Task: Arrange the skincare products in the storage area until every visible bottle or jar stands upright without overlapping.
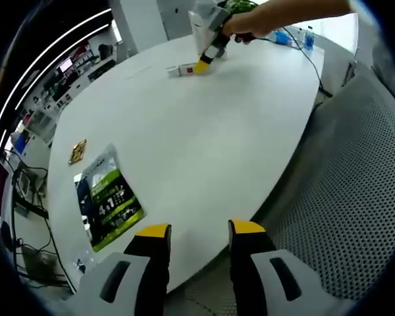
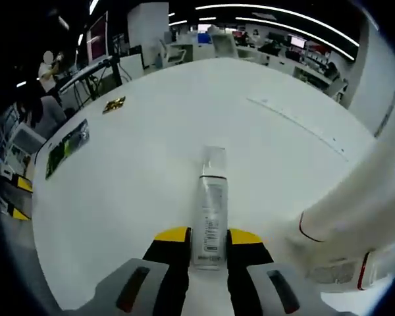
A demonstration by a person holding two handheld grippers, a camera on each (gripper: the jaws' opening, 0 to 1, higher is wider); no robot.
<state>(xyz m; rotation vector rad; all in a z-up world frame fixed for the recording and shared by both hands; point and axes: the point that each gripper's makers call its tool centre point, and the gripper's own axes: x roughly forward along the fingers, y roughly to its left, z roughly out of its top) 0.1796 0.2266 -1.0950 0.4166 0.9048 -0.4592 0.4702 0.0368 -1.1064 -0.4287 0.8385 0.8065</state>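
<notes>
A slim clear bottle (image 2: 210, 210) with a printed label lies flat on the white table (image 2: 151, 171), cap pointing away from me. My right gripper (image 2: 209, 236) is shut on its base, with both yellow-tipped jaws against its sides. A fat white tube (image 2: 345, 201) with a red line lies just right of it, and another white piece with red trim (image 2: 355, 273) lies nearer. In the left gripper view a hand holds the right gripper (image 1: 203, 64) far across the table (image 1: 204, 138), a small white thing (image 1: 178, 70) at its tips. My left gripper (image 1: 201, 229) hangs open over the near table edge.
A green and black packet (image 1: 108, 197) (image 2: 66, 148) and a small gold item (image 1: 78, 151) (image 2: 114, 104) lie on the table. A grey mesh chair (image 1: 355, 197) stands beside the edge. Blue bottles (image 1: 308, 36) and a cable sit at the far end. A person (image 2: 49, 69) stands beyond.
</notes>
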